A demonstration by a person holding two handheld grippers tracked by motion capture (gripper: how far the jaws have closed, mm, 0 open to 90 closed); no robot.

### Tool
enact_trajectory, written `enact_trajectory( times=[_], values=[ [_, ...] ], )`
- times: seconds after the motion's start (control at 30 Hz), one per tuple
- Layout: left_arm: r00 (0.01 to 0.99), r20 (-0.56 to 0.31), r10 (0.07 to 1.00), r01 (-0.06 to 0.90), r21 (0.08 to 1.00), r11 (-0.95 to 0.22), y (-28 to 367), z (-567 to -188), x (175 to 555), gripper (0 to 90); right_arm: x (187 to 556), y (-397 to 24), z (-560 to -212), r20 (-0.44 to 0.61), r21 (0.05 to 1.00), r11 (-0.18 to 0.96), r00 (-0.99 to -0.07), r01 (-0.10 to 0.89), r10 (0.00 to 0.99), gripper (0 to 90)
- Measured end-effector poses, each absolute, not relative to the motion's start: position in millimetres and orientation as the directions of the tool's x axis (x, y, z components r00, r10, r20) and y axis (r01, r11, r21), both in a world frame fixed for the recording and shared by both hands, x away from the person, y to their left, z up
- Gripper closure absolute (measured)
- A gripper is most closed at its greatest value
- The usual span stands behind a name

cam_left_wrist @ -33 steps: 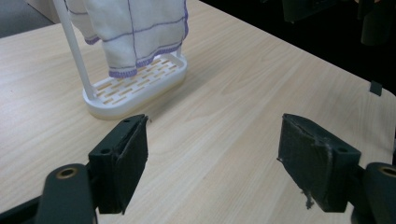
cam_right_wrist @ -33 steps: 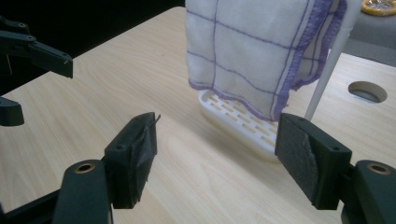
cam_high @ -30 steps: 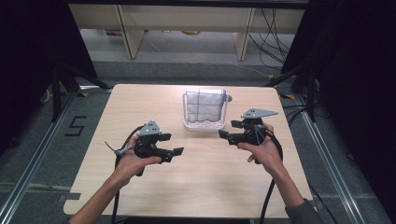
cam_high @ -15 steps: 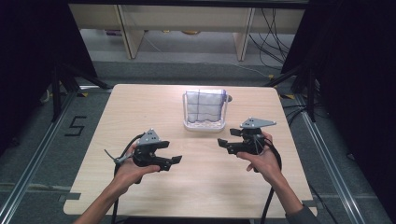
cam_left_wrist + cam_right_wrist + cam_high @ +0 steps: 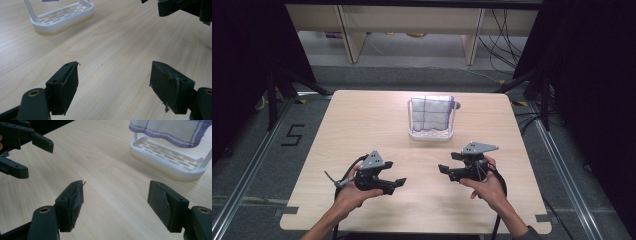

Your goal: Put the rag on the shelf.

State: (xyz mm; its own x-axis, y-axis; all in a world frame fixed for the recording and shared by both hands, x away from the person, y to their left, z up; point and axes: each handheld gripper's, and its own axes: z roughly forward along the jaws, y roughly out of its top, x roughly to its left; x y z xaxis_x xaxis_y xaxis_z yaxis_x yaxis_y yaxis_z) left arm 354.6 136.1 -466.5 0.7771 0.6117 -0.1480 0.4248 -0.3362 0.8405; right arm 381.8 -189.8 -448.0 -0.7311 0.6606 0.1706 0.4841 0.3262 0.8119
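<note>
A white slotted rack (image 5: pixel 430 134) stands at the table's far middle, with a white cloth (image 5: pixel 430 112) with purple checks draped over its rail. My left gripper (image 5: pixel 396 184) is held at the near left, open and empty, jaws pointing right. My right gripper (image 5: pixel 449 163) is held at the near right, open and empty, jaws pointing left. The two face each other with a gap of bare table between them. In the left gripper view the open jaws (image 5: pixel 113 82) frame bare wood, with the rack (image 5: pixel 62 16) far off. In the right gripper view the open jaws (image 5: pixel 115 203) face the rack (image 5: pixel 170 161) and cloth (image 5: pixel 172 130).
The light wooden table (image 5: pixel 362 125) has dark floor and metal rails on both sides. Shelving legs stand beyond its far edge. The other gripper (image 5: pixel 180 7) crosses the top right of the left gripper view; in the right gripper view the left one (image 5: pixel 22 137) sits top left.
Both grippers have drawn back from the rack toward the table's near edge. Both stay open and empty. The rack and cloth have not moved.
</note>
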Motion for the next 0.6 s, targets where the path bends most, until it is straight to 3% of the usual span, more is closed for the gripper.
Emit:
enact_trajectory(
  times=[0.37,0.6],
  values=[
    [0.763,-0.151,0.628,0.442,0.831,-0.338,142.7,-485.8,335.6,21.9,368.3,-188.0,-467.4,0.166,0.776,0.381,-0.746,0.502,0.645,28.1],
    [0.784,-0.075,0.616,0.404,0.816,-0.415,142.4,-494.2,324.1,21.2,362.2,-190.6,-469.2,0.169,0.774,0.391,-0.757,0.498,0.631,26.7]
  ],
)
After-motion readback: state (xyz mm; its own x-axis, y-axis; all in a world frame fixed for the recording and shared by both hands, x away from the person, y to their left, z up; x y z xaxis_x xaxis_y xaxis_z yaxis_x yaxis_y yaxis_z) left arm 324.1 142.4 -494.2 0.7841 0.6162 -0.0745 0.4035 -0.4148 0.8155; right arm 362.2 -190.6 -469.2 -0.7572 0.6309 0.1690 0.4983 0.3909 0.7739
